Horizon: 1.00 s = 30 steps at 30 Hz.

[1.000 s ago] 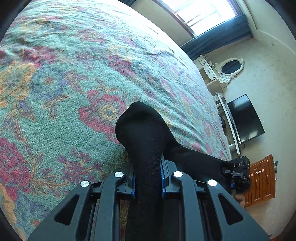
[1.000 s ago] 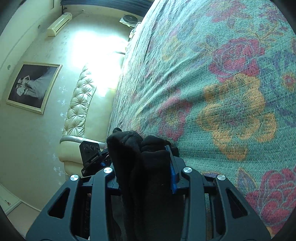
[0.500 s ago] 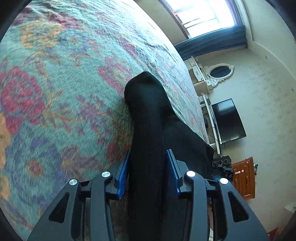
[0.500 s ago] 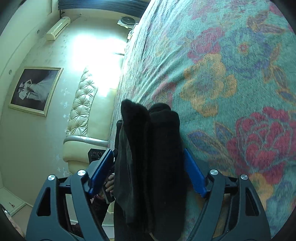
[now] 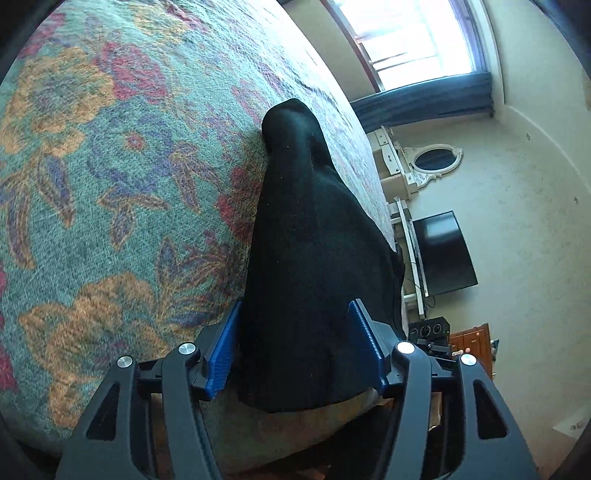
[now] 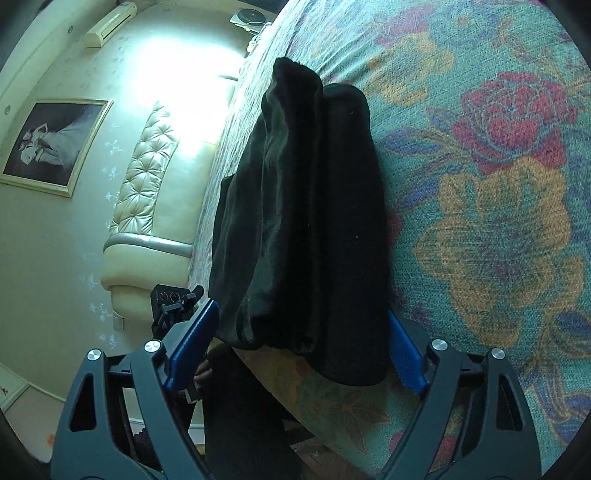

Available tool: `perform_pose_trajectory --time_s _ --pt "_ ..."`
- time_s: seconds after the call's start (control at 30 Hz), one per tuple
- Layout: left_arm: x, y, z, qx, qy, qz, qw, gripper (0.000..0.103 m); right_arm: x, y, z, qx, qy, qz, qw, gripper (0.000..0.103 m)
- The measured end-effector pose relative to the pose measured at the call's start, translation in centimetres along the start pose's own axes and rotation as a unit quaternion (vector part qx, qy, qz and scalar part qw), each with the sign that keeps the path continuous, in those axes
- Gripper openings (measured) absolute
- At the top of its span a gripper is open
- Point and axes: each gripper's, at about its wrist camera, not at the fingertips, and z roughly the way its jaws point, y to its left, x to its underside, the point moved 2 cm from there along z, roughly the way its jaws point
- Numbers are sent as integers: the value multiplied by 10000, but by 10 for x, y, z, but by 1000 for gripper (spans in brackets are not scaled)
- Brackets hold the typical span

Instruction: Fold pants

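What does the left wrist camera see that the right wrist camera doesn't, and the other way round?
Only the left wrist view shows the bright window, oval white-framed mirror and black flat screen. Only the right wrist view shows the cream tufted headboard, framed dark picture and white air conditioner. Both show the folded black pants lying on the floral bedspread, between blue-padded jaws that do not press them.

A bed covered by a teal floral bedspread [image 5: 110, 206] fills the view. Folded black pants [image 6: 314, 221] lie on it near its edge.
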Motion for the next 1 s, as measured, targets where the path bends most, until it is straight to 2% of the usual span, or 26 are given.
perform_pose_trajectory --time_s 0.07,0.1,0.2,0.37,0.43,0.47,0.5,0.6,0.67,0.77,1.0 --pt "-1 5 -3 98 -39 -84 9999 59 2 -3 2 37 -6 73 10000 63" --pt "-1 5 -3 100 -41 -74 9999 62 3 -6 1 3 -11 121 9999 57" --pt "3 -10 2 204 -15 106 9997 75 3 -12 -2 -133 -38 218 9997 48" --pt "6 -14 12 131 -21 187 9997 76 5 -22 -7 -349 -105 355 9987 43" --pt "10 -22 19 -95 3 399 9992 70 5 -25 -9 -448 -138 449 9979 40" --pt "11 -22 22 -339 28 458 9984 55 6 -29 -11 -492 -151 485 9975 39" --pt "12 -20 25 -533 51 454 9975 48 6 -30 -12 -529 -166 517 9971 38" --pt "11 -9 20 -402 5 193 9990 37 8 -28 -16 -508 -248 502 9971 36" --pt "10 -9 19 -377 -12 149 9992 33 9 -24 -18 -515 -287 502 9970 35" --pt "10 -17 17 -443 40 337 9984 30 13 -19 -21 -492 -298 499 9971 33" --pt "13 -14 11 -394 106 324 9986 29 20 -18 -23 -473 -257 546 9971 33"
